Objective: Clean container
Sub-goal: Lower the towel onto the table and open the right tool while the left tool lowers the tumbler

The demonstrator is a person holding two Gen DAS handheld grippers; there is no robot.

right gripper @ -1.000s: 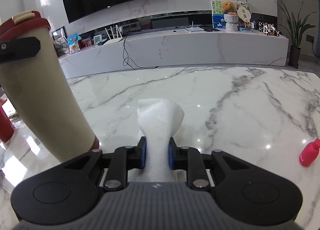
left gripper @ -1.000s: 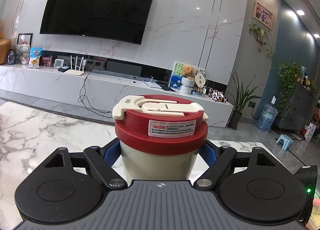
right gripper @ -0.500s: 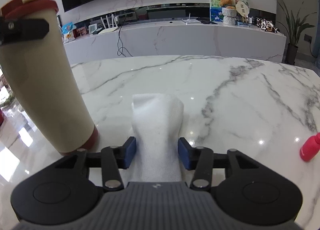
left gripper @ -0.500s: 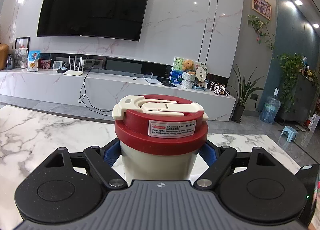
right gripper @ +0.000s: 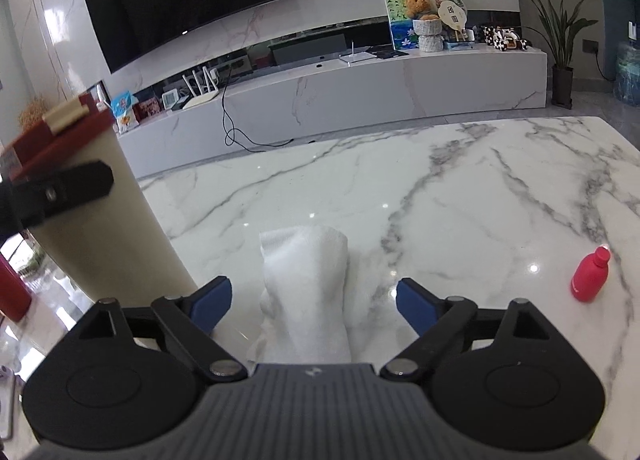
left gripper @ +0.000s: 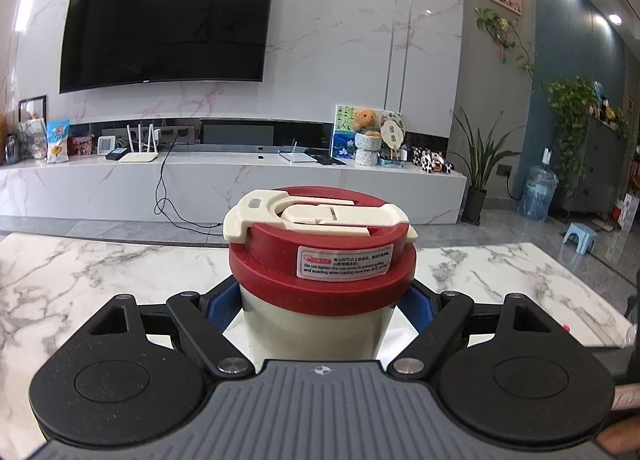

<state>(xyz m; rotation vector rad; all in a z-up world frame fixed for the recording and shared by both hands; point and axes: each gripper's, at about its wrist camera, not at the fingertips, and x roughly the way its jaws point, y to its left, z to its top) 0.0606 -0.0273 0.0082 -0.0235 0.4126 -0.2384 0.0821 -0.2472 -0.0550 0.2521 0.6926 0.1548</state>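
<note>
My left gripper [left gripper: 320, 308] clamps the cream container [left gripper: 316, 324] (red lid), probably standing on the desk [right gripper: 440, 195]; my right gripper [right gripper: 314, 300] has just been opening, white cloth [right gripper: 308, 284] loose between its pads.

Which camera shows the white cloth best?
The right wrist view: the cloth lies in full on the marble table, between the open right gripper, untouched by its pads. The left wrist view shows at most a white sliver beside the cup.

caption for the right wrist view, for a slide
Right gripper, jaws just opened, over white cloth on marble table, cup at left.
</note>
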